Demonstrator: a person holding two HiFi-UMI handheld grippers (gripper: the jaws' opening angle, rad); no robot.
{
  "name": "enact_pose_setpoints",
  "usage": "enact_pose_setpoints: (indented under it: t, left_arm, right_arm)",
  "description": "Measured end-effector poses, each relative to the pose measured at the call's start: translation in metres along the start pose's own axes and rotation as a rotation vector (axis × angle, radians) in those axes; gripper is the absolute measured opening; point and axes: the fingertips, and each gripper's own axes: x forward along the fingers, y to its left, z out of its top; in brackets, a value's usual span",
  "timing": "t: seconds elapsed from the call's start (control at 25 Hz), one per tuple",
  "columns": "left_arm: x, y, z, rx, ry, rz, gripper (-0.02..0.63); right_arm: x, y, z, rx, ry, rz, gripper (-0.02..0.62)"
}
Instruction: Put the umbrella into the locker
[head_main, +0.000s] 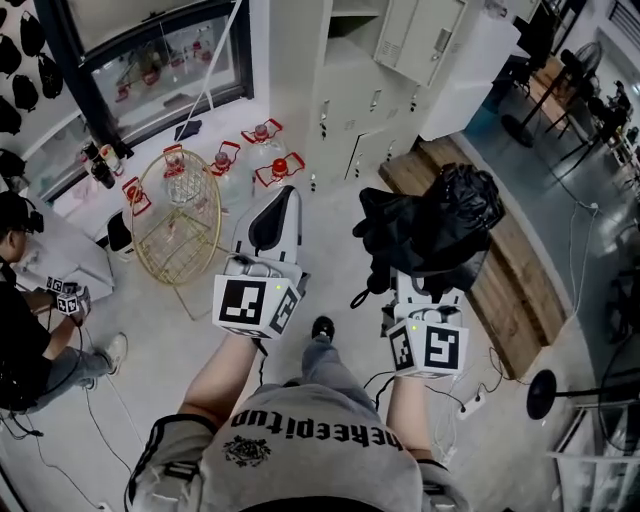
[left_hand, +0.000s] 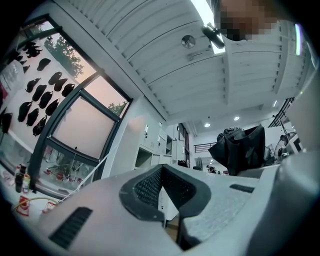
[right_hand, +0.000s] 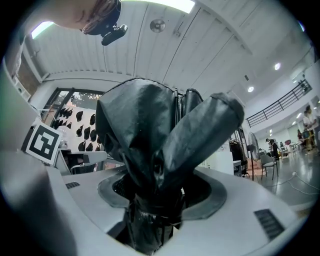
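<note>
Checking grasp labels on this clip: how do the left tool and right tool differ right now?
The left tool is shut with nothing between its jaws; the right tool is clamped on the folded black umbrella. In the head view the left tool's front is bare, while the right tool's is covered by the umbrella's bunched fabric. Both are shut and point forward.
</note>
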Motion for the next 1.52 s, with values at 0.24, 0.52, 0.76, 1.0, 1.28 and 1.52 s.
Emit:
enact_pose_setpoints:
  t: [0.24,0.52,0.76,1.0,1.28,1.52]
  left_arm:
    - [0.079,0.014,-0.009,0.015,-0.002,0.021,0.003]
    - [0.165,0.018,-0.021,0.036,-0.036,0.046,0.003]
    - [0.208,0.016,-0.035,0.047,-0.039,0.071,0.003]
    - [0.232,0.021,-0.047,0.069,-0.024,0.092,0.003]
    - [0.267,0.035,-0.059,0.075,-0.025,0.093,0.003]
    - [0.312,0.061,-0.074,0.076,-0.023,0.079,0.003]
  right_arm:
    - [0.079,-0.033,-0.001,-0.004,-0.014,0.053,0.255]
    - [0.154,-0.078,-0.004,-0.031,-0.049,0.099,0.255]
    - [0.191,-0.111,-0.015,-0.017,-0.053,0.117,0.255]
    - [0.216,-0.128,-0.027,0.005,-0.047,0.128,0.255]
    - [0.253,-0.137,-0.044,0.010,-0.030,0.130,0.255]
    - [0.303,-0.148,-0.057,0.015,-0.028,0.110,0.255]
